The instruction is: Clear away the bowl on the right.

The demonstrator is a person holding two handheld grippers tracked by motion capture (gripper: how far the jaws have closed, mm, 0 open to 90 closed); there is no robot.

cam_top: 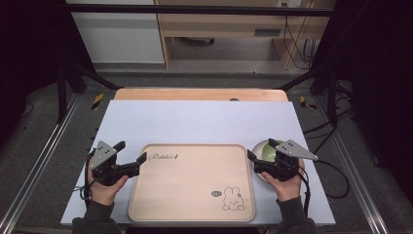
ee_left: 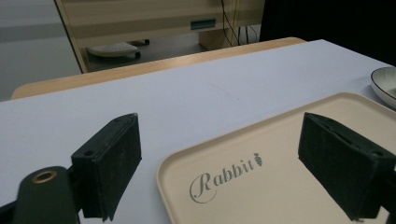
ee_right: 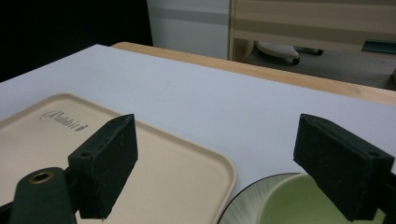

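Both grippers released, empty. Left gripper (cam_top: 130, 156) flanks tray (cam_top: 192, 202) at 9 o'clock; right gripper (cam_top: 262, 150) above bowl (cam_top: 260, 146) at 3 o'clock, likely pre-grasp.

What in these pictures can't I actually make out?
- The green bowl: in the high view the right gripper covers much of it; in the right gripper view the bottom edge cuts it off.
- The small round mark beside the rabbit on the tray: too small to read in the high view.
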